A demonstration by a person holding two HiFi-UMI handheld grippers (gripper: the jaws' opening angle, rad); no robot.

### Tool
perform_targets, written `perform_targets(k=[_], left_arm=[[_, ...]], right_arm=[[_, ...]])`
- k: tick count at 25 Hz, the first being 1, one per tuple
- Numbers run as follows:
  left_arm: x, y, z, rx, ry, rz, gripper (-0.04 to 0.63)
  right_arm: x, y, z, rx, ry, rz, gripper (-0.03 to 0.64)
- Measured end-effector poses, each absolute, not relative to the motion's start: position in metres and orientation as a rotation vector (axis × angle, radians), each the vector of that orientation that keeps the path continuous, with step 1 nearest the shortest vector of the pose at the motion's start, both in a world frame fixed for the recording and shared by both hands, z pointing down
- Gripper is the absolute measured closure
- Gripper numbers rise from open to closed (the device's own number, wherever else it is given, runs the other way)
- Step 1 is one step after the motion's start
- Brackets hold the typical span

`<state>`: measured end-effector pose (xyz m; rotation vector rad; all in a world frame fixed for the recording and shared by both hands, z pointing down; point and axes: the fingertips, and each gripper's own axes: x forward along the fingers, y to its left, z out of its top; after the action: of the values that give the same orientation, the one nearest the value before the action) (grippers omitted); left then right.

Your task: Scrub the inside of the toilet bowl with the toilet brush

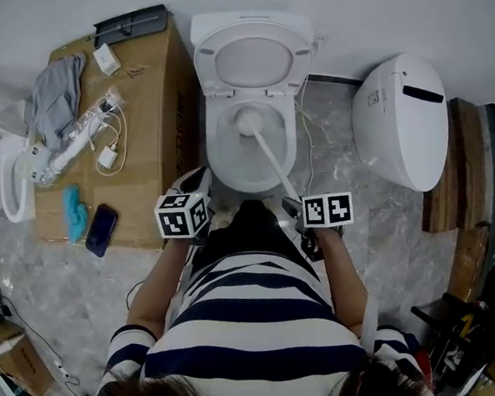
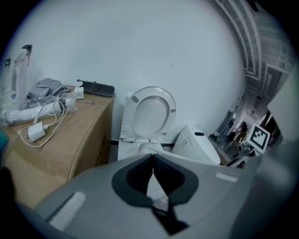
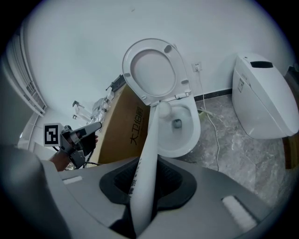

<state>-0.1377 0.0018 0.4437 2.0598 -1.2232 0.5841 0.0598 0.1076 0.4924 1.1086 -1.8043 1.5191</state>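
Observation:
The white toilet bowl (image 1: 218, 151) stands open against the wall, its seat and lid (image 1: 254, 60) tipped up. The toilet brush's white head (image 1: 248, 121) is inside the bowl near the back, and its long handle (image 1: 277, 165) slants down to my right gripper (image 1: 293, 204), which is shut on it. In the right gripper view the handle (image 3: 148, 140) runs out between the jaws of the right gripper (image 3: 147, 163) to the head (image 3: 163, 110) over the bowl (image 3: 183, 135). My left gripper (image 1: 195, 183) hovers at the bowl's front left. The left gripper (image 2: 153, 158) is shut and holds nothing.
A cardboard box (image 1: 149, 131) stands left of the toilet with cables, a grey cloth (image 1: 55, 96) and a phone (image 1: 101, 229) on it. A second white toilet body (image 1: 403, 116) lies to the right beside wooden planks (image 1: 461, 170). A white cable (image 1: 308, 142) trails on the marble floor.

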Motion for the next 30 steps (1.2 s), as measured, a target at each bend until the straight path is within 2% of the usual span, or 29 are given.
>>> perform_targets(k=[30], left_arm=[[-0.139, 0.024, 0.452, 2.023, -1.179, 0.596, 0.595]], right_arm=[[0.036, 0.088, 0.483, 1.071, -1.914, 1.409, 0.532]])
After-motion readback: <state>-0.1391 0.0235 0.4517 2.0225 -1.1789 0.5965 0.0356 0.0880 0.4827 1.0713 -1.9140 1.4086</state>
